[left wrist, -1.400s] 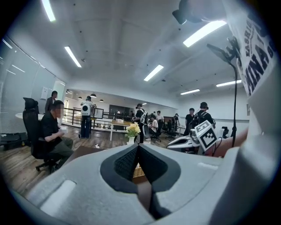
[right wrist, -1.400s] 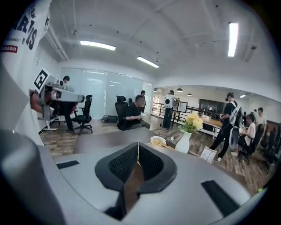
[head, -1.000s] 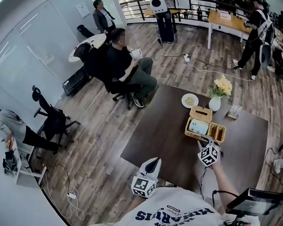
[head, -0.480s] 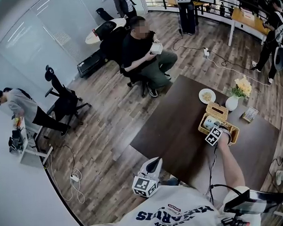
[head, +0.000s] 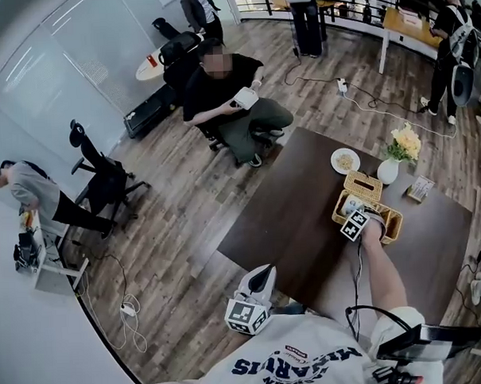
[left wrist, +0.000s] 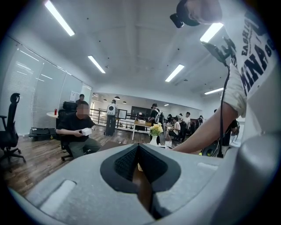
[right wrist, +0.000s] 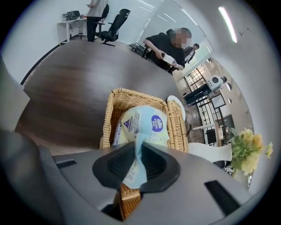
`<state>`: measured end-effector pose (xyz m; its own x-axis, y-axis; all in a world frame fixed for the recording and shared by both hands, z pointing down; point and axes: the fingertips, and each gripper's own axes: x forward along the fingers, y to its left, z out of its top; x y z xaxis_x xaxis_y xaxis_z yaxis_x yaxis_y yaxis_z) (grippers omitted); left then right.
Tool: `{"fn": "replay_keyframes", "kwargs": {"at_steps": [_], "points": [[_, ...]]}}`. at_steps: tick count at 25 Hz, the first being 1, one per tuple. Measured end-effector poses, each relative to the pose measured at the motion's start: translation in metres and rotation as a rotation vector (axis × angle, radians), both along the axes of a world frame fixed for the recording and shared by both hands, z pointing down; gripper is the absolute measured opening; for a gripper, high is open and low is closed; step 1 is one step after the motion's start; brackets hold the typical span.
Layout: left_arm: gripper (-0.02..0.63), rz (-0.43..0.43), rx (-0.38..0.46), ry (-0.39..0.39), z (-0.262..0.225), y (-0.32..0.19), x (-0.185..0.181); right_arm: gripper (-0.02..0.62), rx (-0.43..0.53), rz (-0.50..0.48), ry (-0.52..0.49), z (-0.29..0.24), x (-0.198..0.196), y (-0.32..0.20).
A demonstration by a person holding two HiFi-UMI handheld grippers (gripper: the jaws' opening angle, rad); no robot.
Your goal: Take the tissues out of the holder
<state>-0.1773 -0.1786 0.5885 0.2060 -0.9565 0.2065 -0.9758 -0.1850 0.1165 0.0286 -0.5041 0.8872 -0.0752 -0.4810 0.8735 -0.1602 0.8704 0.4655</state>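
Observation:
A pale blue tissue pack [right wrist: 145,125] lies in a wicker holder [right wrist: 112,105] on the dark table. In the head view the tissue pack [head: 352,205] shows just beyond my right gripper [head: 355,215], which reaches into the wicker holder [head: 393,224]. In the right gripper view my right gripper [right wrist: 135,147] has its jaws closing, with the pack's near wrapper edge pinched between the pads. My left gripper [head: 262,275] hangs off the table's near edge by my body. In the left gripper view its jaws meet at the tip of my left gripper [left wrist: 138,147], with nothing held.
Behind the holder stand a wicker box [head: 363,187], a white vase with yellow flowers [head: 389,171], a white plate [head: 345,159] and a small card [head: 419,189]. A seated person [head: 228,100] is beyond the table [head: 297,216]. Office chairs and cables are on the floor at left.
My right gripper has moved forward from the holder's near edge into it and has come onto the tissue pack. The left gripper has stayed where it was.

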Motion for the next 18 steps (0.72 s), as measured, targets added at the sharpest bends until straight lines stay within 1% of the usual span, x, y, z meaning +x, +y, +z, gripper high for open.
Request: {"fn": "replay_keyframes", "kwargs": {"at_steps": [10,13,18], "points": [[0.005,0.024,0.004,-0.002,0.001,-0.006,-0.001,0.06,0.015,-0.001,-0.041,-0.004,-0.001,0.002],[0.005,0.022,0.004,0.0,0.0,-0.006,-0.005,0.058,0.025,0.008,-0.085,-0.014,-0.004,0.004],[0.005,0.029,0.008,0.006,0.0,-0.012,-0.008,0.054,0.082,0.033,-0.166,-0.037,-0.003,0.005]]}}
